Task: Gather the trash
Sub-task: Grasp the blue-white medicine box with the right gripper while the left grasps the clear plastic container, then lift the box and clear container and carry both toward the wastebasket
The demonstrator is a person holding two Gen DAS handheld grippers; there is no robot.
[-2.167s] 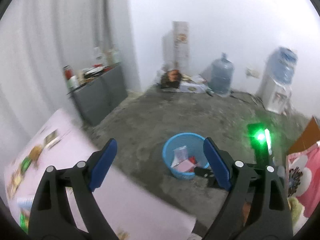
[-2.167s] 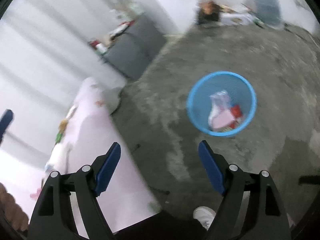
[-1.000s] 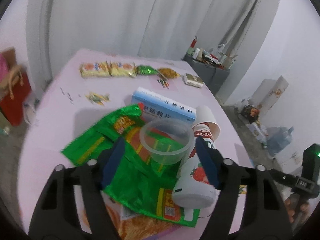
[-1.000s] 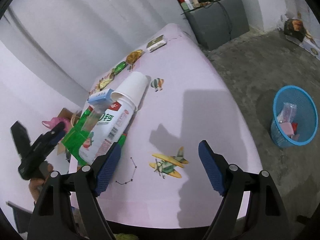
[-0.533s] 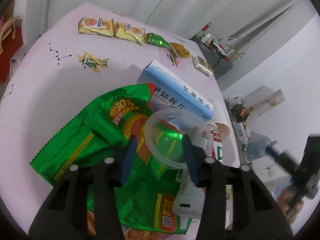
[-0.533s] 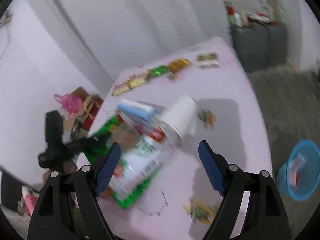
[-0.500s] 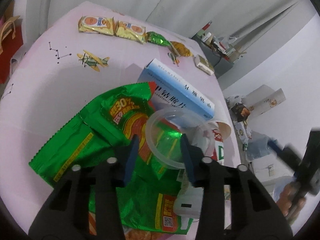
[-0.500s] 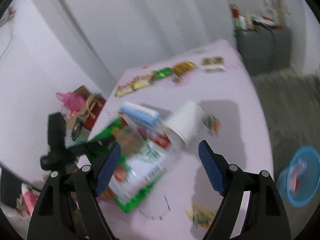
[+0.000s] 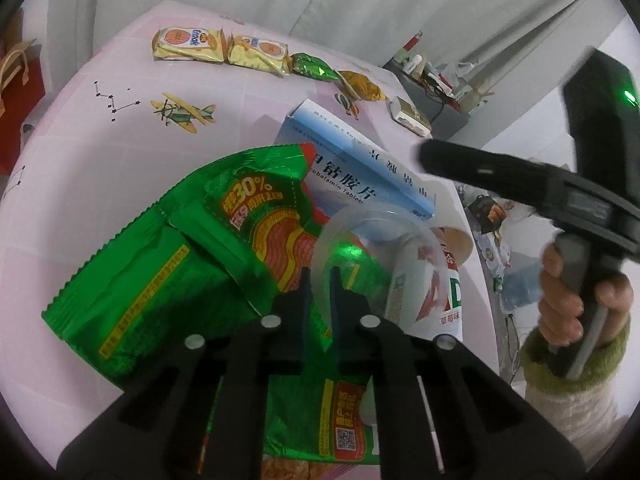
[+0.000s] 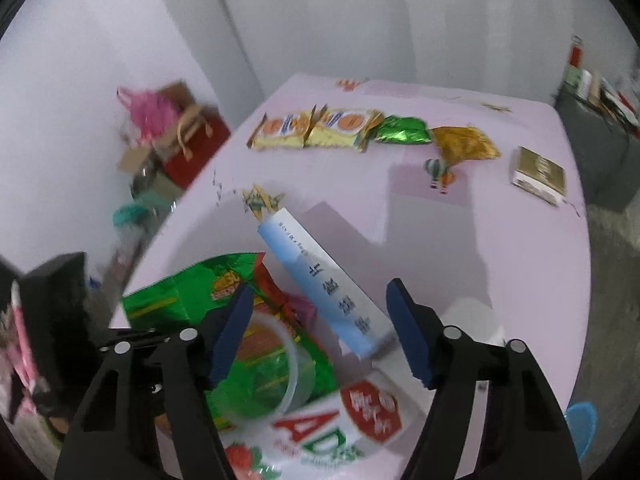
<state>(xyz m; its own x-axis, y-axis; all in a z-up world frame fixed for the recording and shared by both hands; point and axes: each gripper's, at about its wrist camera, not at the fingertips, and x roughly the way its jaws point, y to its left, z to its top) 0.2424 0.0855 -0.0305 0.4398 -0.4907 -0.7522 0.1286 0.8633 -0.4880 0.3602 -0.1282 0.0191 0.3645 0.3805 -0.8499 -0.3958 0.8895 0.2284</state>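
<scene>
The left tongs (image 9: 319, 294) have just closed down narrow on the near rim of a clear plastic cup (image 9: 360, 256), one pad inside the wall and one outside, so the thin rim is pinched. That grip suits a light, flimsy cup. The cup sits on top of a crumpled green snack bag (image 9: 168, 280) in the pile at the near edge of the pink desk (image 9: 80, 160). The bag carries a bold "30%" in yellow; the rest of its print is too small to read.

Just right of the cup lies a white bottle (image 9: 436, 292) on its side, with large red and green letters, "AD" from the right wrist view. Behind it a blue and white medicine box (image 9: 360, 176) leans across the pile; part of its label reads "cobalamin Table".

The right tongs (image 10: 320, 328) hang over the same pile with jaws fairly wide, having just narrowed a little, and nothing pressed between them. Farther off, yellow biscuit packets (image 9: 188, 44) marked "snack" lie in a row.
</scene>
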